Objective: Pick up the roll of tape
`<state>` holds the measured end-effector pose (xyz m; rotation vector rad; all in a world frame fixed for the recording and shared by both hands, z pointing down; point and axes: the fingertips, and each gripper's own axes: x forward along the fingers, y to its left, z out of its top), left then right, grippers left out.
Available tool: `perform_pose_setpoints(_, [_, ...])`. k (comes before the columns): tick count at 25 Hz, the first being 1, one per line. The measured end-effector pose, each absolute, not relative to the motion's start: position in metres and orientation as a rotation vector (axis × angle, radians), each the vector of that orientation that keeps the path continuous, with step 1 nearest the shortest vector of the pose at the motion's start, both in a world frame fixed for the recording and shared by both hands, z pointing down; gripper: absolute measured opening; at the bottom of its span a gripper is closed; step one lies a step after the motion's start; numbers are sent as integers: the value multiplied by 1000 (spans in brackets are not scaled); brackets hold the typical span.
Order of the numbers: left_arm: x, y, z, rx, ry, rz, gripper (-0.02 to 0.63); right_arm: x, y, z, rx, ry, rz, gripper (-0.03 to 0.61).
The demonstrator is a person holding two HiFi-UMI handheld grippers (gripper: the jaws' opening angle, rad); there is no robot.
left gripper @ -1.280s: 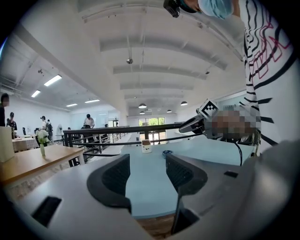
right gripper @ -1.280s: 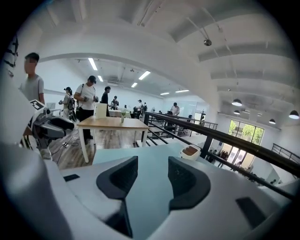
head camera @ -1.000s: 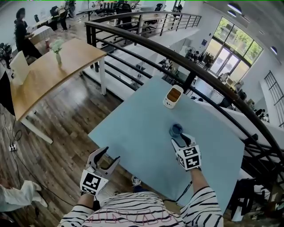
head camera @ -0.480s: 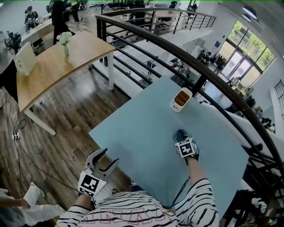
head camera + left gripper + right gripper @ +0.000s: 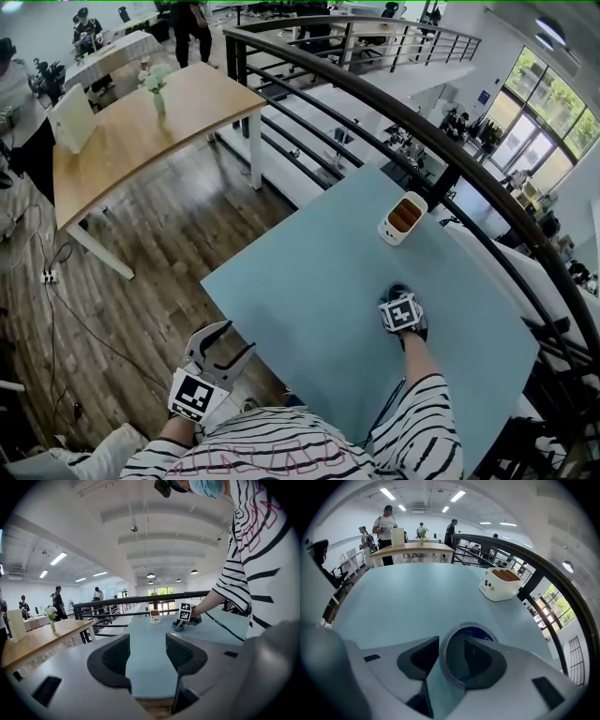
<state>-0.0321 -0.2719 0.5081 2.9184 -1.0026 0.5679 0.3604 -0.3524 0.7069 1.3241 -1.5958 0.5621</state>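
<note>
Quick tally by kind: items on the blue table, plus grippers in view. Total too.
roll of tape: 1
white toaster: 1
grippers: 2 (left gripper, right gripper)
Total: 4
</note>
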Motion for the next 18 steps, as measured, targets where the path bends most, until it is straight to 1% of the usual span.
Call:
perform_pose_setpoints(8, [-37, -267, 508, 2898, -1037, 592, 218, 357, -351, 718, 1182, -1556, 576, 168])
perform_pose_setpoints(10, [-37, -267, 510, 2897, -1040, 595, 218, 353, -350, 723, 1094, -1549, 558, 150])
perform_pose_setpoints(12, [-39, -267, 511, 2897, -1041, 604, 218, 349, -347, 727, 1037, -1532, 584, 113])
perform_pose_setpoints(18, [-39, -268, 509, 2900, -1049, 590, 218, 349, -345, 729, 1024, -1490, 654, 94])
